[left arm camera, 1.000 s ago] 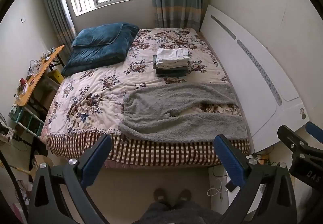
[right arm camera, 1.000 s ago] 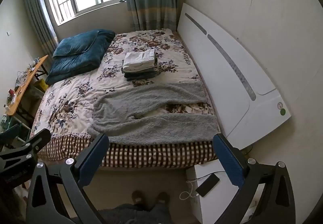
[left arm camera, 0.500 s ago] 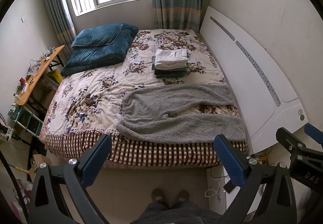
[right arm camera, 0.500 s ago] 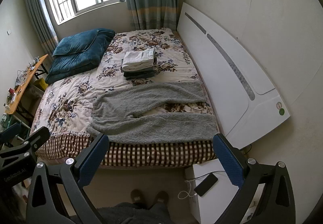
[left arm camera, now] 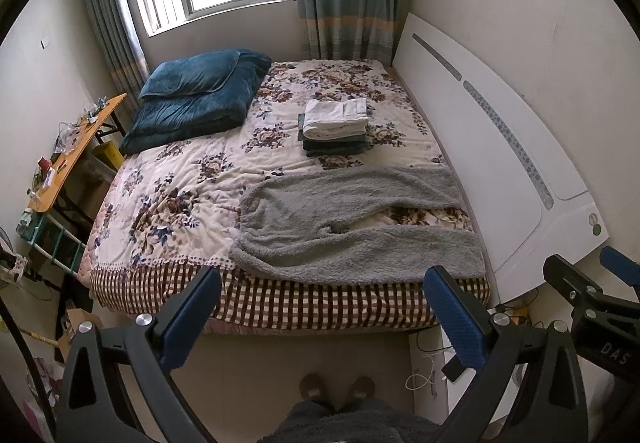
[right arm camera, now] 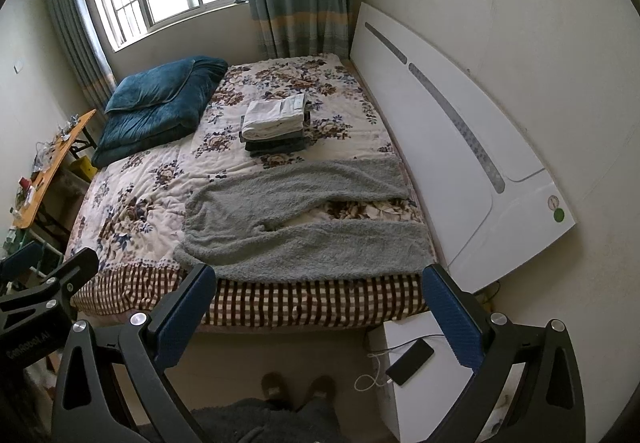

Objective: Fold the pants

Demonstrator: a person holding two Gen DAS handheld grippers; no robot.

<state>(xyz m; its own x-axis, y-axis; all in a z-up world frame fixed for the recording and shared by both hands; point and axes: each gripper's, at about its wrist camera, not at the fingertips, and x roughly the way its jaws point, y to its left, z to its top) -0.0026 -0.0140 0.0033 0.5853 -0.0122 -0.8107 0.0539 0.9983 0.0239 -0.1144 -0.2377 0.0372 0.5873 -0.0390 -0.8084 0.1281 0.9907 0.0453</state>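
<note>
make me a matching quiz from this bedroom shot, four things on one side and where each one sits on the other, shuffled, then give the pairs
Things
1. grey fleece pants
2. folded clothes stack
3. blue folded quilt
4. phone

Places
A. far left corner of the bed, near the window
B. on the white bedside cabinet, plugged into a cable
C. middle of the bed, beyond the pants
D. spread flat along the bed's near edge

Pairs: 1-D, 2-C, 3-A, 4-B
</note>
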